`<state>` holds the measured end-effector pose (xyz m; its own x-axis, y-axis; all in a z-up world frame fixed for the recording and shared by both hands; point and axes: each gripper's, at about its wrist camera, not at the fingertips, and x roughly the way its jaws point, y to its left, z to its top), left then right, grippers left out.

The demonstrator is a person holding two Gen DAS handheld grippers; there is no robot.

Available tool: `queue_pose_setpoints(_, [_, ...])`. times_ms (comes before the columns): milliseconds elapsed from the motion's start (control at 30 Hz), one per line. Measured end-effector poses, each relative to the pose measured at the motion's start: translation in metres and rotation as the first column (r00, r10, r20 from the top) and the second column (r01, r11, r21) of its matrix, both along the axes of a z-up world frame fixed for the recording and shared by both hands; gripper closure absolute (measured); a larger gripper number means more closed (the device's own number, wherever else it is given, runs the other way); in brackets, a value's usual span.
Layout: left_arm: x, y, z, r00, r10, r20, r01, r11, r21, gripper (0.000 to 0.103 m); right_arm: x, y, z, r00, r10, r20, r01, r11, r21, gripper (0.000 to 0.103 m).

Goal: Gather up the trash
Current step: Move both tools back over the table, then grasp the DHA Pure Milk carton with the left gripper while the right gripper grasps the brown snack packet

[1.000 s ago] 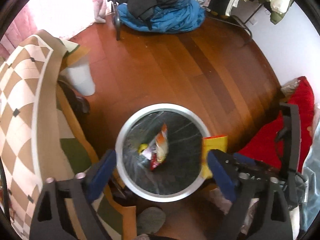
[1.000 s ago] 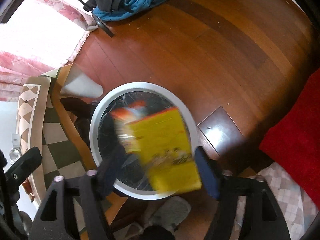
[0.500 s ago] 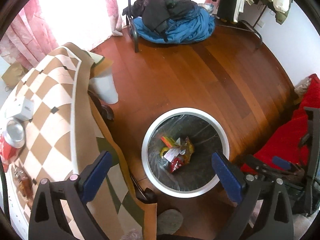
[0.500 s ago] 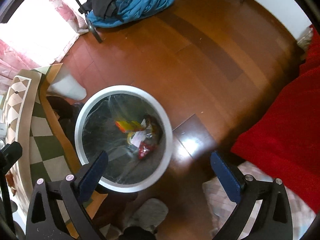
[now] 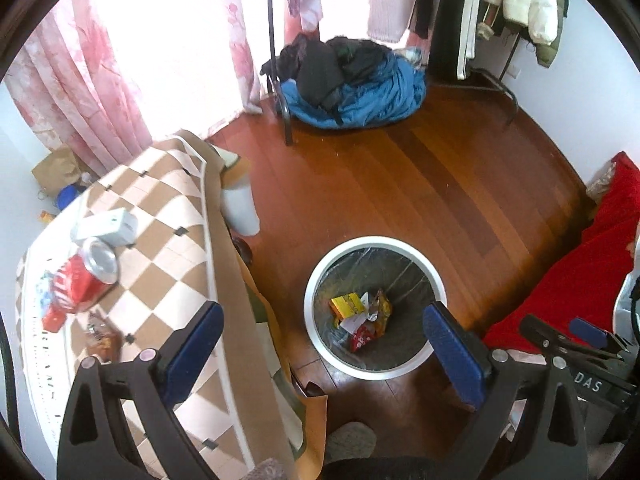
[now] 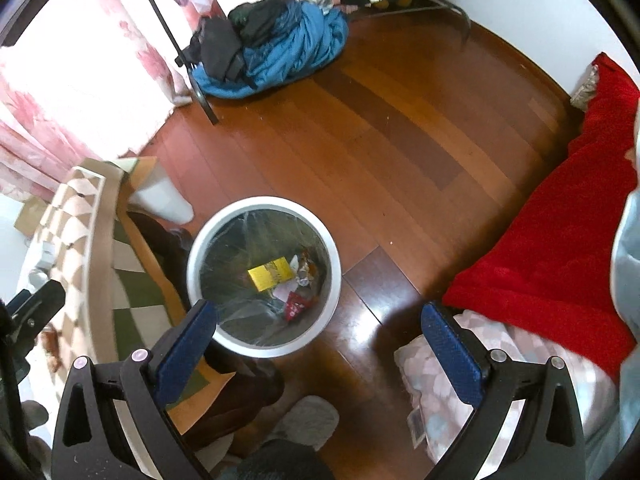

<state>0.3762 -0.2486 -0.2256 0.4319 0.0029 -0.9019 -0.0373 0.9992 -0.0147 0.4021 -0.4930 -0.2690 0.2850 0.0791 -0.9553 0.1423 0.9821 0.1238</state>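
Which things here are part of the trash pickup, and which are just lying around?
Part of the job:
- trash bin, holding the yellow box and wrappers
- crushed red can on the checkered table
- left gripper and right gripper, jaws open and empty

Lying about:
- clothes pile
- red blanket
- pink curtains

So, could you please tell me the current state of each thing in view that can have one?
Left hand-held gripper: open, empty.
Right hand-held gripper: open, empty.
Bin: upright, uncovered, lined with a clear bag, trash at the bottom.
Yellow box: lying in the bin.
Snack wrappers: crumpled in the bin beside the box.
Red can: tipped on its side on the table.
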Motion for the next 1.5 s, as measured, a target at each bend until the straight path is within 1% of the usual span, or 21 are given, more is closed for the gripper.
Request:
queue_pose_setpoints(167, [-0.02,0.006,0.032,0.998,0.014,0.062,-0.015,1.0,0.001,0.001,-0.024,0.002,0.039,0.998,-0.01,0.06,0.008,1.0,0.028,0.0])
queue_pose_setpoints(333, [-0.042,0.021,0.063,0.991,0.062,0.118,-0.066,0.997,0.026,0.001,-0.041,0.006,0.078,0.992,-0.021,0.121,0.014,0.998,0.064,0.0])
queue_pose_setpoints(433, [-0.054,0.04,0.08,0.982,0.109,0.154,-0.114,0.993,0.024,0.001,-0.046,0.012,0.1,0.988,-0.029,0.152,0.014,0.995,0.095,0.0])
queue_pose_setpoints(567, [-0.067,0.088,0.09,0.965,0.198,0.169,-0.2,0.98,-0.006,0.001,-0.046,0.037,0.12,0.985,-0.007,0.171,-0.019,0.989,0.149,0.0])
queue_pose_setpoints(633, [-0.074,0.123,0.085,0.95,0.265,0.163,-0.268,0.963,-0.001,0.001,-0.042,0.064,0.125,0.986,0.036,0.165,-0.064,0.983,0.169,0.0])
queue_pose_setpoints(733, [-0.088,0.17,0.067,0.926,0.352,0.137,-0.361,0.932,0.045,0.001,-0.037,0.117,0.12,0.982,0.123,0.141,-0.148,0.973,0.177,0.0])
queue_pose_setpoints(767, [-0.095,0.189,0.056,0.914,0.389,0.118,-0.399,0.914,0.076,0.001,-0.035,0.136,0.117,0.979,0.155,0.132,-0.177,0.967,0.182,0.0])
queue_pose_setpoints(833, [-0.111,0.223,0.032,0.889,0.451,0.072,-0.457,0.879,0.133,0.001,-0.031,0.183,0.109,0.961,0.25,0.118,-0.268,0.947,0.177,0.0])
queue_pose_setpoints(867, [-0.122,0.246,0.015,0.869,0.493,0.045,-0.493,0.854,0.168,0.001,-0.03,0.206,0.104,0.949,0.296,0.109,-0.311,0.936,0.166,0.0])
queue_pose_setpoints(900, [-0.13,0.259,0.003,0.856,0.517,0.024,-0.512,0.838,0.189,0.001,-0.029,0.232,0.097,0.932,0.349,0.098,-0.361,0.918,0.164,0.0])
queue_pose_setpoints(1000, [-0.159,0.305,-0.045,0.798,0.598,-0.068,-0.567,0.785,0.251,0.001,-0.026,0.318,0.071,0.848,0.528,0.045,-0.529,0.838,0.138,0.0])
queue_pose_setpoints(1033, [-0.167,0.32,-0.062,0.778,0.62,-0.104,-0.581,0.772,0.257,0.001,-0.027,0.355,0.059,0.798,0.603,0.017,-0.601,0.792,0.109,0.0])
queue_pose_setpoints(1100, [-0.178,0.337,-0.084,0.75,0.643,-0.152,-0.597,0.758,0.262,0.001,-0.03,0.399,0.042,0.724,0.69,-0.019,-0.687,0.723,0.069,0.0])
queue_pose_setpoints(1133, [-0.183,0.347,-0.096,0.733,0.657,-0.175,-0.607,0.749,0.266,0.001,-0.032,0.425,0.029,0.672,0.739,-0.054,-0.738,0.674,0.037,0.0])
queue_pose_setpoints(1200, [-0.191,0.361,-0.106,0.711,0.675,-0.198,-0.624,0.735,0.265,0.001,-0.033,0.464,0.006,0.6,0.793,-0.107,-0.798,0.603,-0.013,0.0])
queue_pose_setpoints(1233, [-0.195,0.368,-0.112,0.701,0.683,-0.205,-0.633,0.729,0.261,0.001,-0.034,0.479,-0.004,0.576,0.806,-0.134,-0.816,0.578,-0.033,0.0])
queue_pose_setpoints(1300, [-0.2,0.377,-0.116,0.691,0.691,-0.212,-0.644,0.722,0.253,0.001,-0.034,0.5,-0.026,0.533,0.826,-0.182,-0.844,0.535,-0.043,0.002])
queue_pose_setpoints(1367, [-0.201,0.383,-0.118,0.69,0.692,-0.212,-0.647,0.721,0.249,0.001,-0.035,0.511,-0.041,0.514,0.83,-0.217,-0.854,0.519,-0.042,0.015])
queue_pose_setpoints(1400, [-0.202,0.385,-0.118,0.691,0.692,-0.209,-0.647,0.721,0.247,0.001,-0.035,0.514,-0.049,0.509,0.828,-0.235,-0.856,0.516,-0.036,0.02])
queue_pose_setpoints(1433, [-0.202,0.387,-0.117,0.693,0.691,-0.205,-0.648,0.722,0.243,0.001,-0.035,0.515,-0.055,0.511,0.824,-0.246,-0.853,0.52,-0.03,0.029])
queue_pose_setpoints(1500, [-0.198,0.391,-0.116,0.7,0.687,-0.197,-0.647,0.726,0.233,0.001,-0.037,0.513,-0.056,0.519,0.824,-0.225,-0.85,0.526,-0.035,0.034])
